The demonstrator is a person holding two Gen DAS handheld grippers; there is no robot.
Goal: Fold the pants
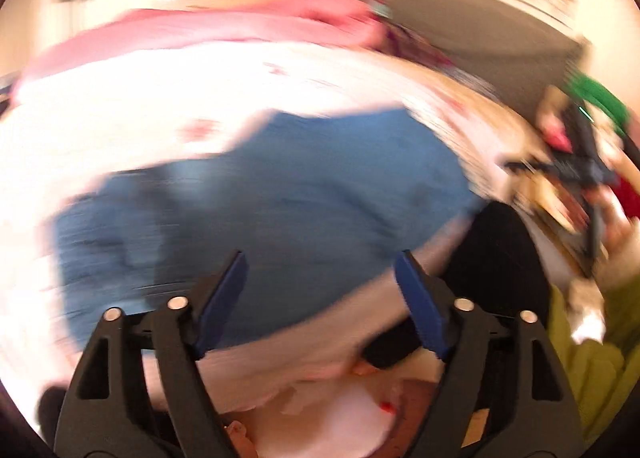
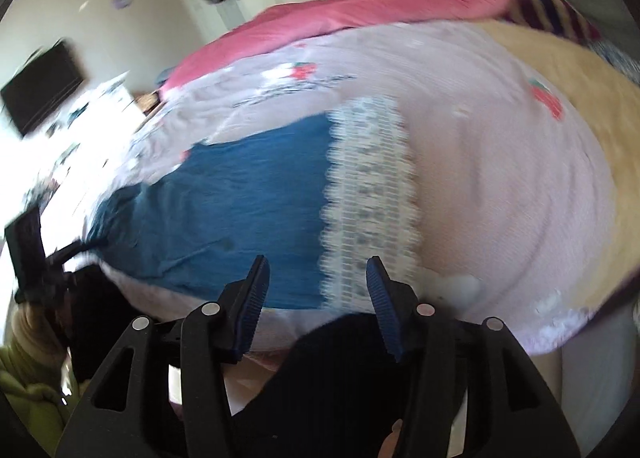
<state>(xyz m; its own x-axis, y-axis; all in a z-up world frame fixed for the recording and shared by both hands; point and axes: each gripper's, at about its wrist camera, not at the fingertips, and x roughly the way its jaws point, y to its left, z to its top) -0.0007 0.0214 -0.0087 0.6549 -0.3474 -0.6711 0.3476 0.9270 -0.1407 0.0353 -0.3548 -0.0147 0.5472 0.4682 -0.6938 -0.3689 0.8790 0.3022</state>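
Blue pants [image 1: 280, 194] lie flat on a pale pink bedsheet [image 1: 120, 106]; the left wrist view is blurred by motion. My left gripper [image 1: 320, 262] hangs above the near edge of the pants, open, with nothing between its blue pads. In the right wrist view the same blue pants [image 2: 240, 210] end in a white lace hem [image 2: 368, 194]. My right gripper [image 2: 316, 270] stands open just above the near edge of that hem, holding nothing. The left gripper [image 2: 28, 254] shows at the far left of the right wrist view, and the right gripper [image 1: 580, 174] at the right of the left wrist view.
A pink blanket [image 2: 360, 6] is bunched along the far side of the bed, with a striped cloth [image 2: 556, 14] and a tan cover [image 2: 580, 90] to the right. A black TV [image 2: 40, 86] hangs on the left wall. A person's green sleeve [image 1: 592, 370] and dark trousers [image 2: 340, 378] are close below.
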